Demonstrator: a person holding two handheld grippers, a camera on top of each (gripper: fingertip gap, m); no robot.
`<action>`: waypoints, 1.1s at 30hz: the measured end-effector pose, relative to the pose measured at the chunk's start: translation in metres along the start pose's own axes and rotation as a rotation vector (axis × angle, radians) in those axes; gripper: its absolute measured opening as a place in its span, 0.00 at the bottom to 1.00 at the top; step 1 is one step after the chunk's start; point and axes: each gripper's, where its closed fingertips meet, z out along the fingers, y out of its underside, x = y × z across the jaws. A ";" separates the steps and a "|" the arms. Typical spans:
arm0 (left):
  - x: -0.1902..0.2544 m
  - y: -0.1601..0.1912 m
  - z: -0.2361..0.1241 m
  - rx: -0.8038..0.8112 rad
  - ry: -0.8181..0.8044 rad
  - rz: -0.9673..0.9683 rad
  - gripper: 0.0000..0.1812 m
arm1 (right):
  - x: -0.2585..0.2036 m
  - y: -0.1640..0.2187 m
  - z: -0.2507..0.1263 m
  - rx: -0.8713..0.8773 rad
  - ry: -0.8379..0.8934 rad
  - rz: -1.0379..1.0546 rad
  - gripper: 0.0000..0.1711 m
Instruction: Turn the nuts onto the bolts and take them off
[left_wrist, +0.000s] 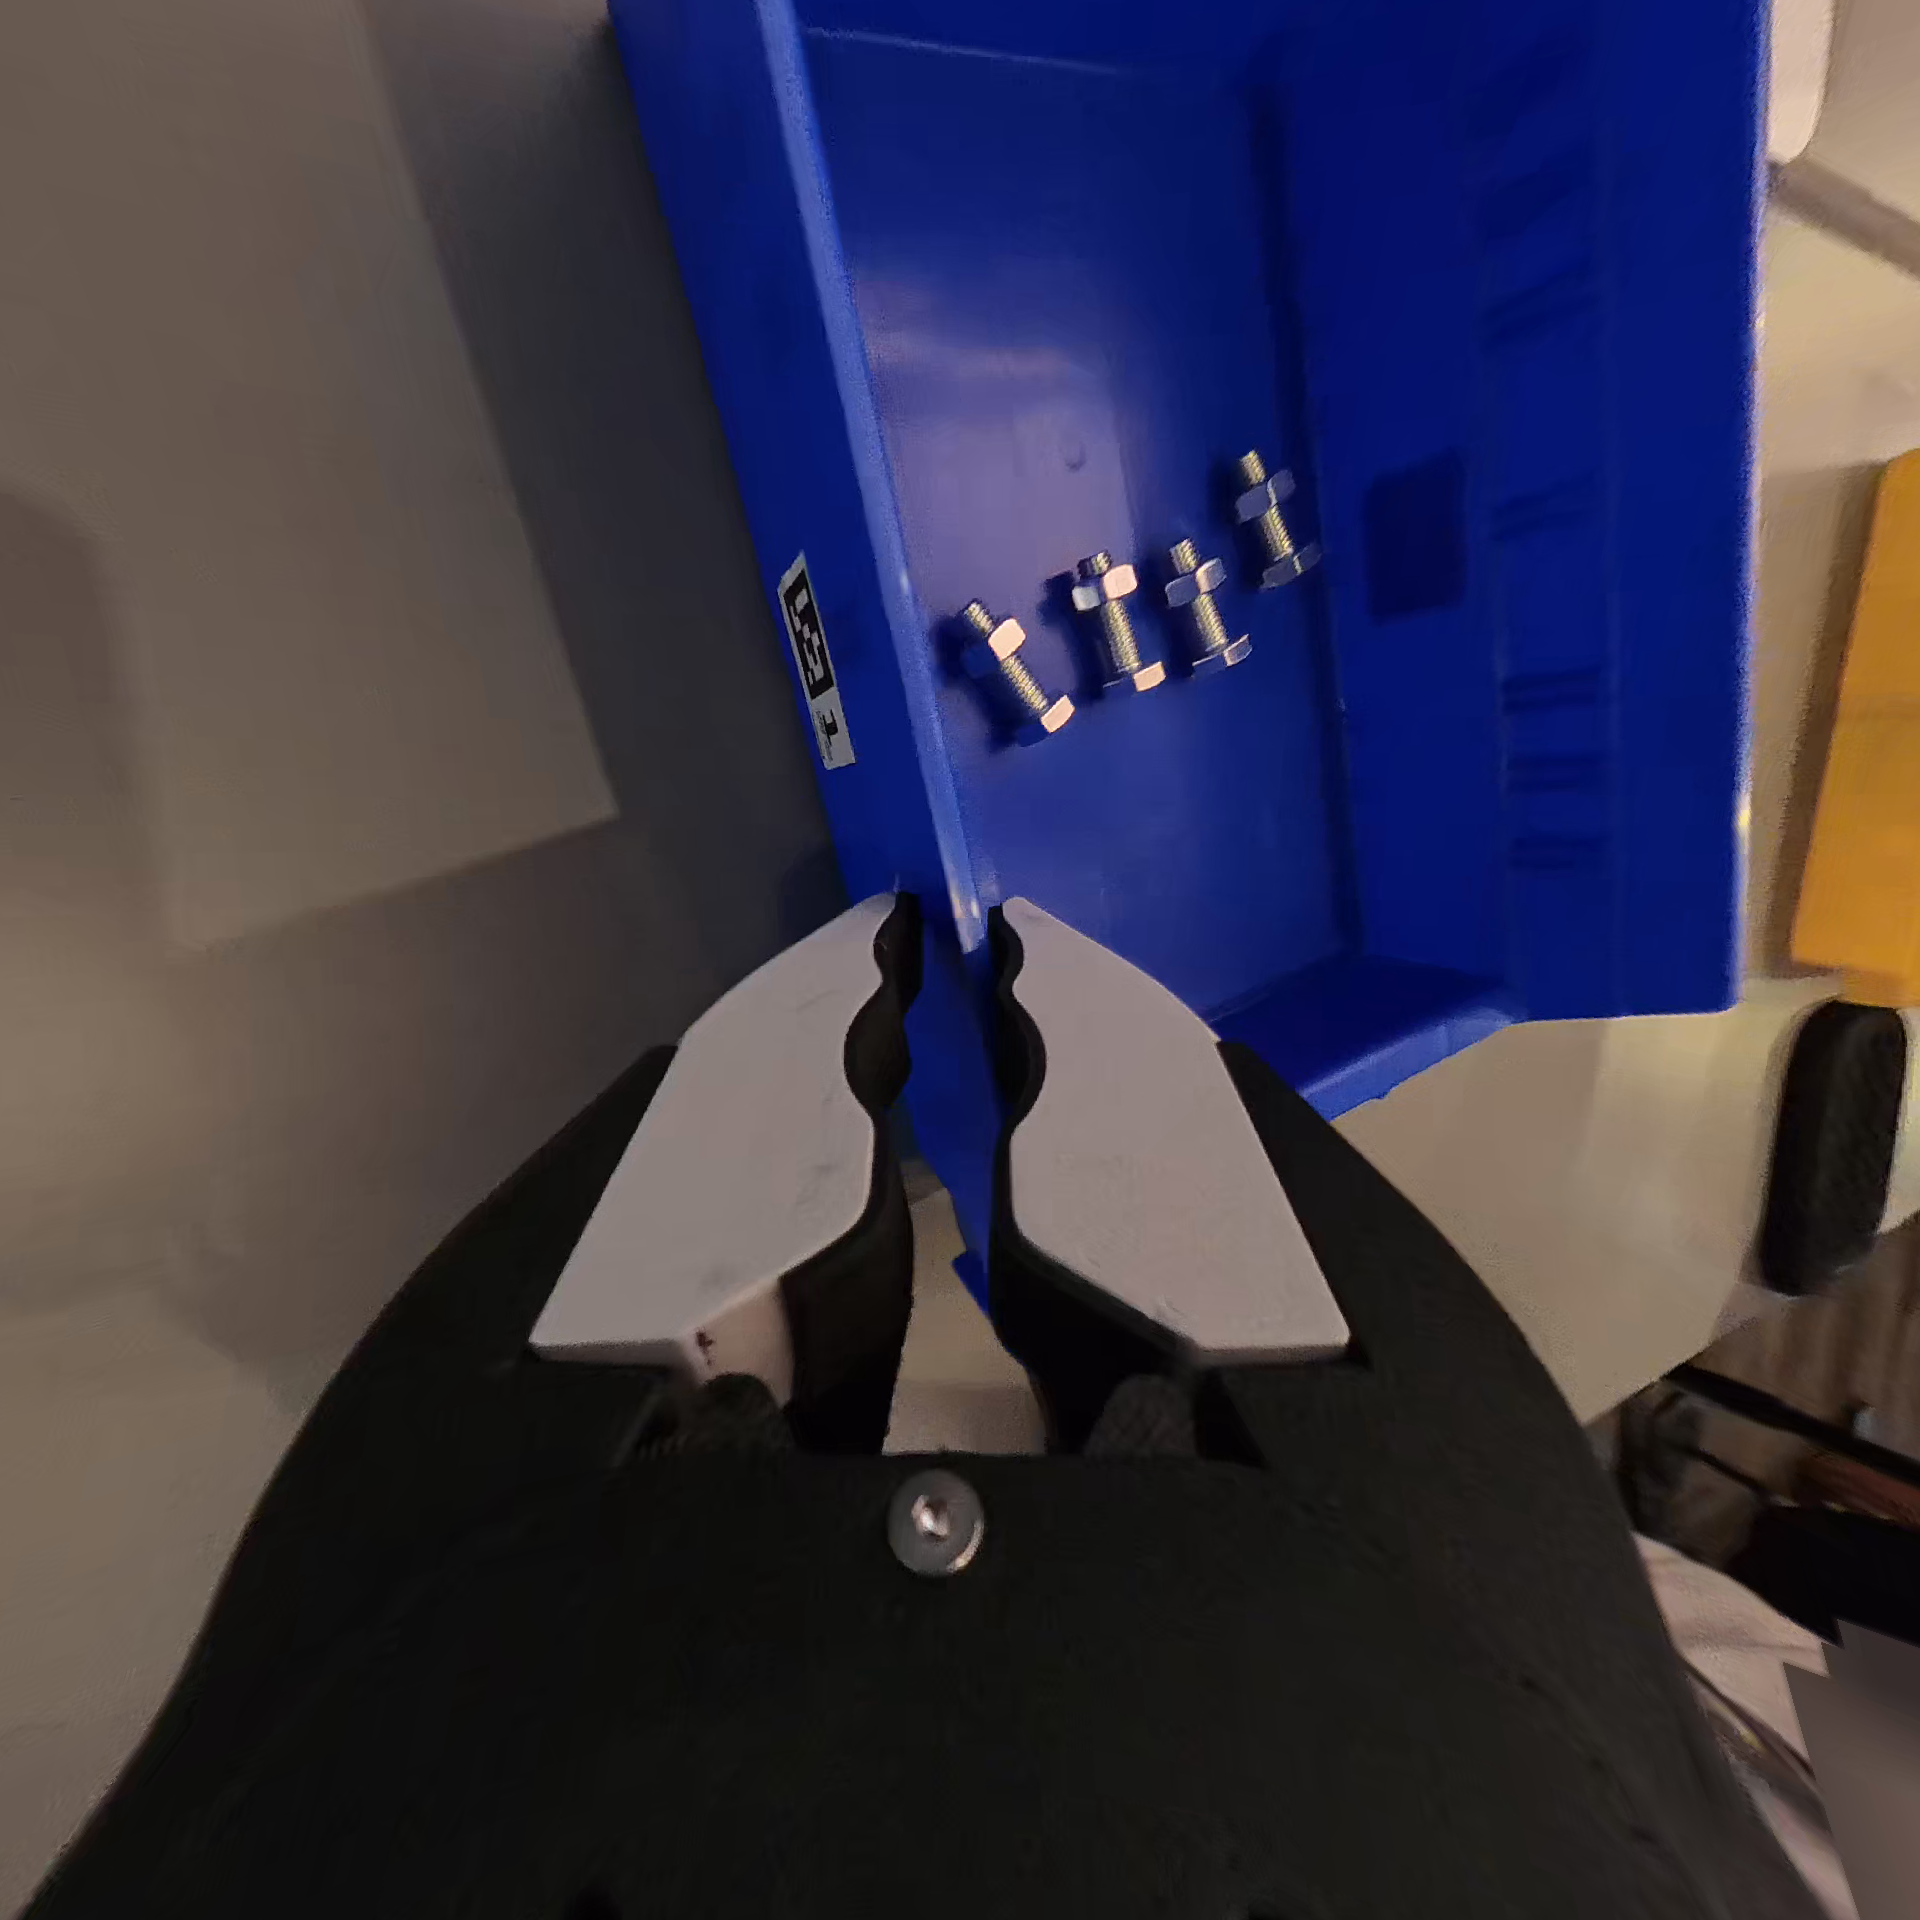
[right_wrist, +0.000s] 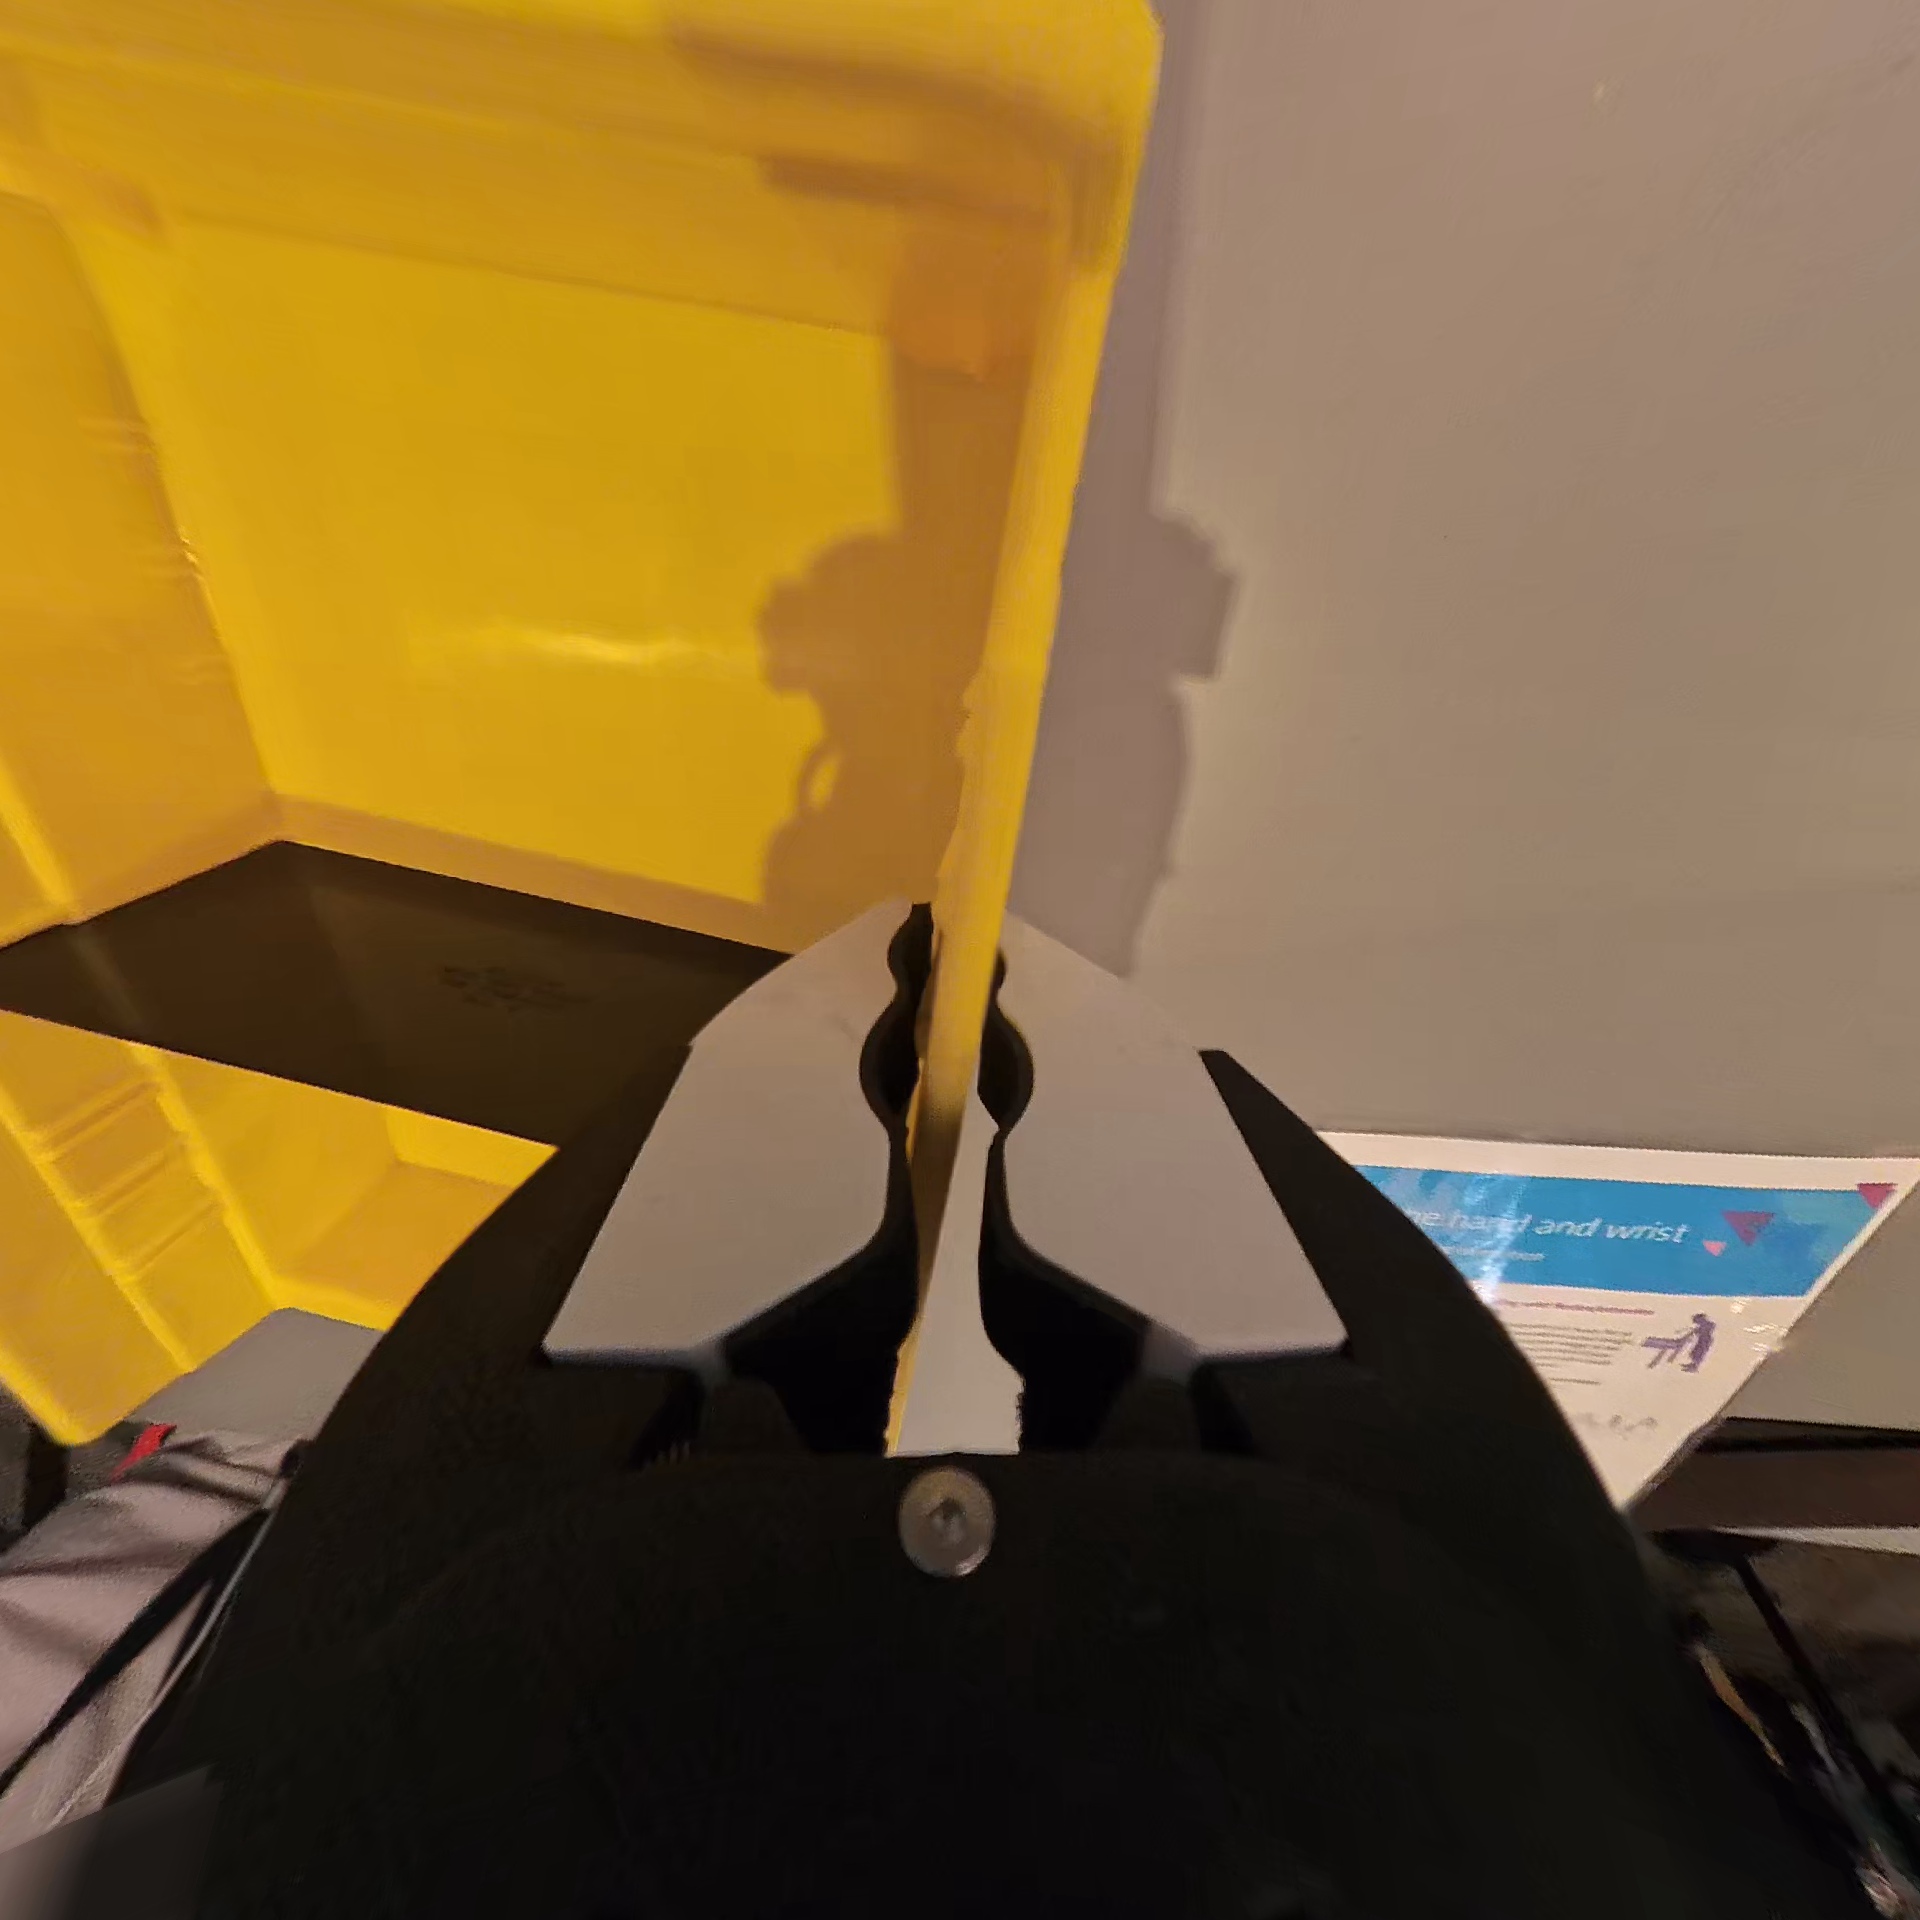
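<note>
Blue plastic bin (left_wrist: 1143, 260) wall pinched in left tool (left_wrist: 954, 914), w/ four threaded steel bolts (left_wrist: 1122, 634), right tool (right_wrist: 956, 925) clamps yellow bin (right_wrist: 520, 468) wall.

Bolts (left_wrist: 1127, 613): four silver, each with a nut (left_wrist: 1103, 589) threaded on, I see.
Place: side by side on blue tray (left_wrist: 1143, 260) floor.

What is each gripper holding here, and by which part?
Left gripper grips the blue bin by its side wall rim. Right gripper grips the yellow bin by its side wall edge.

Both grippers (left_wrist: 954, 914) (right_wrist: 961, 920) clamped, fingers (left_wrist: 748, 1122) near-closed
</note>
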 end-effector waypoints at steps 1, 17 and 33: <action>0.000 0.000 0.000 -0.009 -0.018 0.027 0.06 | 0.003 0.001 0.004 -0.010 0.008 -0.006 0.04; 0.004 -0.004 0.006 0.001 -0.041 0.078 0.04 | 0.015 -0.005 0.018 0.112 -0.020 -0.059 0.04; 0.038 -0.014 -0.054 0.223 -0.018 -0.042 0.13 | 0.006 -0.020 -0.008 0.352 -0.006 -0.129 0.14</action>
